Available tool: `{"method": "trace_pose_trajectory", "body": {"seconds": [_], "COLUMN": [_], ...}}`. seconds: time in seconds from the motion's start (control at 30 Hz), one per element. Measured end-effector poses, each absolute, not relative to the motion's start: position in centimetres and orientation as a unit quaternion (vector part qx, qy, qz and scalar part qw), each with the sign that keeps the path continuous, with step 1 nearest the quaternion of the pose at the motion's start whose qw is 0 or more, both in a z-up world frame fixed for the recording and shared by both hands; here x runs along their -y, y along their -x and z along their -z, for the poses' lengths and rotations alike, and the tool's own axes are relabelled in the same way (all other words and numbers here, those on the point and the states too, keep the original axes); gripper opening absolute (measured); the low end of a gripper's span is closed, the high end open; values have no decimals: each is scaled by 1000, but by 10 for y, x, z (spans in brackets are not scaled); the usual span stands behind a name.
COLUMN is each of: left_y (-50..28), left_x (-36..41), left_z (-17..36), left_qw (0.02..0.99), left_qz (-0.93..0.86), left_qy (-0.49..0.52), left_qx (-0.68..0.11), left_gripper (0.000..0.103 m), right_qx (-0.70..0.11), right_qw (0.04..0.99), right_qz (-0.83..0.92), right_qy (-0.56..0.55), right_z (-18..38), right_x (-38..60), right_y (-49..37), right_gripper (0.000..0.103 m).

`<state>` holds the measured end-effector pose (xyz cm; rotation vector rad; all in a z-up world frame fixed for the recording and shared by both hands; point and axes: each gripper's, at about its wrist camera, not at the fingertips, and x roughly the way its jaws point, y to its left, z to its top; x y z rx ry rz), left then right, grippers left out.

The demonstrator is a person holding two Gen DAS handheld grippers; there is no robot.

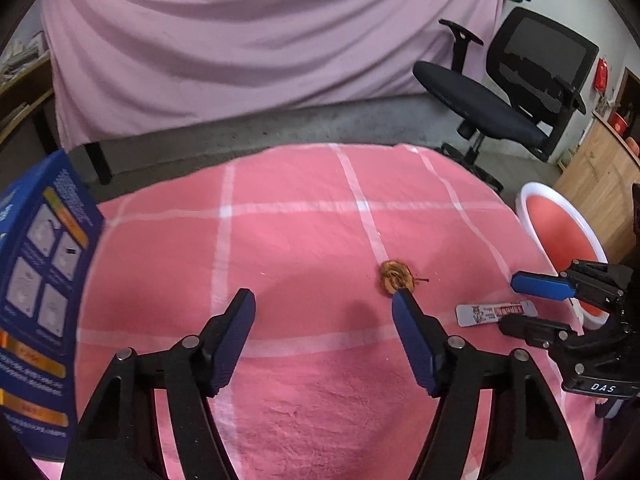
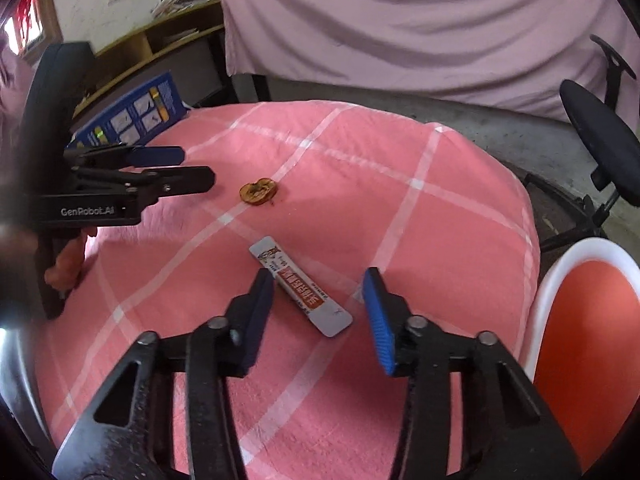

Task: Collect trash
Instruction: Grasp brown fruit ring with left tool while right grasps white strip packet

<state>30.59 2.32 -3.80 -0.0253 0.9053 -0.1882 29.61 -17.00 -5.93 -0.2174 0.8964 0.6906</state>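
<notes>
A brown dried fruit slice (image 1: 395, 278) lies on the pink checked tablecloth (image 1: 300, 248), just beyond my left gripper's right fingertip. My left gripper (image 1: 324, 300) is open and empty above the cloth. A white and red snack wrapper (image 2: 302, 286) lies flat between the fingers of my right gripper (image 2: 320, 280), which is open and empty. The wrapper (image 1: 496, 314) also shows in the left wrist view, beside the right gripper (image 1: 536, 304). The fruit slice (image 2: 259, 192) and the left gripper (image 2: 192, 168) show in the right wrist view.
A white bin with an orange inside (image 2: 580, 320) stands off the table's right edge, also seen in the left wrist view (image 1: 560, 232). A blue box (image 1: 40, 280) stands at the table's left edge. A black office chair (image 1: 512, 92) is behind, before a pink curtain.
</notes>
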Motion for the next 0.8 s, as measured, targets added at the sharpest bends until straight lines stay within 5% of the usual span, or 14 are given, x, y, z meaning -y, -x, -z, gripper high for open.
{"method": "trace_pose_trajectory", "body": {"seconds": [0.2, 0.43, 0.6, 0.8], "left_y": [-313, -328, -335, -328], "left_x": [-10, 20, 33, 41], "left_z": [38, 50, 56, 55], "left_qw": [889, 875, 870, 877], "left_qz": [117, 135, 139, 129], "left_qy": [-6, -54, -74, -79], "left_qx": [-442, -462, -468, -457], "left_gripper": [60, 48, 20, 20], "right_qx": [-423, -423, -420, -406], "right_qw": [845, 857, 861, 872], "right_qz": [-303, -278, -274, -266], "right_qy": [125, 102, 85, 58], "right_z": [62, 61, 60, 53], "right_x": [170, 185, 192, 207], "right_y": [-301, -308, -309, -305], "right_gripper": [36, 36, 36, 35]}}
